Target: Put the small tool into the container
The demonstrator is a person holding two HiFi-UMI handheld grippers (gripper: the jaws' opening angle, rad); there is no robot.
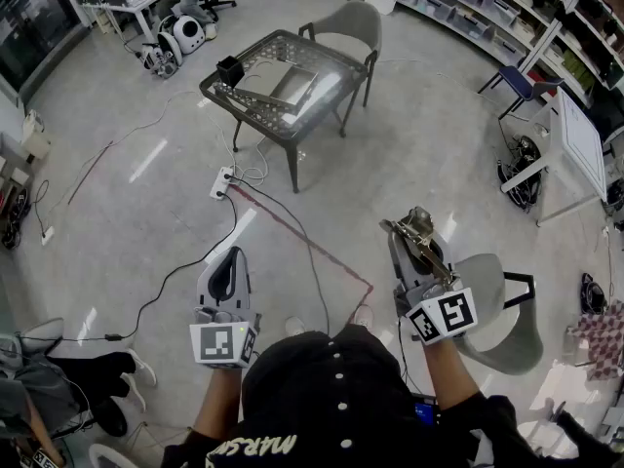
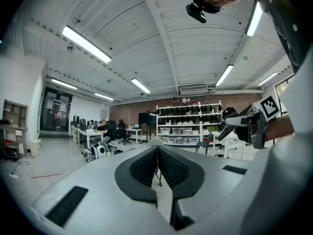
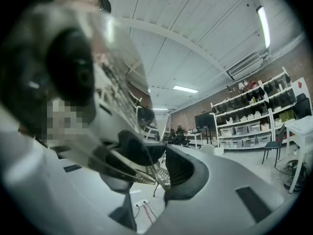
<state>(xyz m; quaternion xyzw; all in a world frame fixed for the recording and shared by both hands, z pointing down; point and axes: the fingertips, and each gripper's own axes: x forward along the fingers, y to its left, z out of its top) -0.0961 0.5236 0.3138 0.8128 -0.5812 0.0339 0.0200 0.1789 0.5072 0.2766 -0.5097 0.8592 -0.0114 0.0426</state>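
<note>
Left side: we hold the left gripper point(image 1: 232, 263) low in front of the body, over bare grey floor. In the left gripper view point(image 2: 157, 150) its jaws are pressed together with nothing between them. Centre, far ahead: a dark metal mesh worktop point(image 1: 252, 105) stands well apart from both grippers. A black box-shaped container point(image 1: 229, 69) sits upright near its left corner, and a flat grey sheet-like item point(image 1: 292, 86) lies beside that, toward the middle. A grey shell chair point(image 1: 353, 22) is drawn up at the far side of the worktop. On the floor between us and the worktop lies a white power strip point(image 1: 222, 181) with cables running from it. Right side: the right gripper point(image 1: 416, 242) is raised a little higher than the left. Its jaws pinch a small tool point(image 1: 419, 224) that looks to be pale metal with a clear part. In the right gripper view point(image 3: 159, 169) the small tool point(image 3: 105, 58) fills the upper left, close to the lens, with its lower end clamped between the pads. We cannot make out the tool's exact type. It is in the air, well apart from the container.
</note>
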